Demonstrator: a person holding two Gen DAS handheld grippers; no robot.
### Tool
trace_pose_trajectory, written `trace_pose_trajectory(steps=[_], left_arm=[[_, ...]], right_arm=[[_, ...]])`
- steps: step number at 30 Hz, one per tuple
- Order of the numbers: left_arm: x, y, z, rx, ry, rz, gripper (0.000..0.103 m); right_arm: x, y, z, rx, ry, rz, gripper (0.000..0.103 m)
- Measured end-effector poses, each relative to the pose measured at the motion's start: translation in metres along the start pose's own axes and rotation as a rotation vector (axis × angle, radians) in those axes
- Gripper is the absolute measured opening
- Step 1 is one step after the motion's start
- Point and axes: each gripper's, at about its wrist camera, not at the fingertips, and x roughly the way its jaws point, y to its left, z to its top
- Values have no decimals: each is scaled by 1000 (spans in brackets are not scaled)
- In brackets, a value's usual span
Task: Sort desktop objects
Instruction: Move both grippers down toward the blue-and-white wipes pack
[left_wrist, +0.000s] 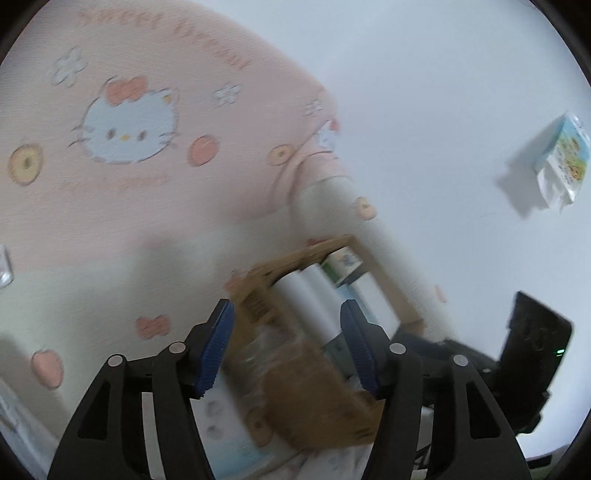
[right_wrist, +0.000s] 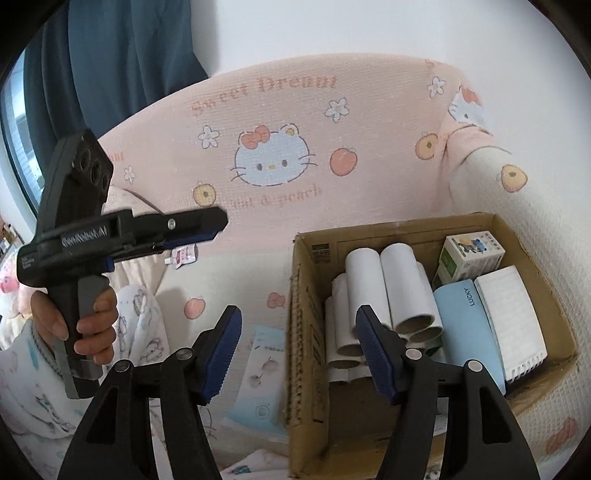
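From the left wrist view, much is smeared by motion blur. The left gripper stands with its jaws wide and nothing between the ribbed blue pads. Beyond them sits a brown corrugated cardboard box, open at the top, with smooth white paper rolls lying inside and a small printed carton at its far end. The box rests on a knitted pink sofa cover patterned with a cartoon cat, peaches and flowers. A soft crinkled tissue pack shows at the far right against a plain white surface; what it rests on I cannot tell.

From the right wrist view, the right gripper also has its jaws wide and empty, set just over the box's near-left edge. The cardboard box holds a bundle of white rolls with brown card cores, a pale blue case marked LUCKY, a white spiral notebook and the small carton. A flat pale blue packet lies on the sofa just left of the box. At the left, a person's hand grips the other gripper's handle; seen side-on, its jaws cannot be judged here.
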Motion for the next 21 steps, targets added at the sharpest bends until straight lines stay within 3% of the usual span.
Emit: trace_pose_trajectory(steps=[3,8,9,11,21], left_arm=[[-5,22,-14,-45,18,21,64],[-2,54,-37,-133,67,-8,64],[-2,59,-41,-116,126,-42,64],[-1,69,-50,-128,153,-33,64],[-6,111,-76,-165,216,22,64]], right_arm=[[-2,16,-4,-21,2,-12,63],[1,46,-16,-74,27,-62,66],[4,53,-19,-78,32,-74,66],[7,62,-26,-77,31,-89,66],[56,97,-71,9,157,-88,67]])
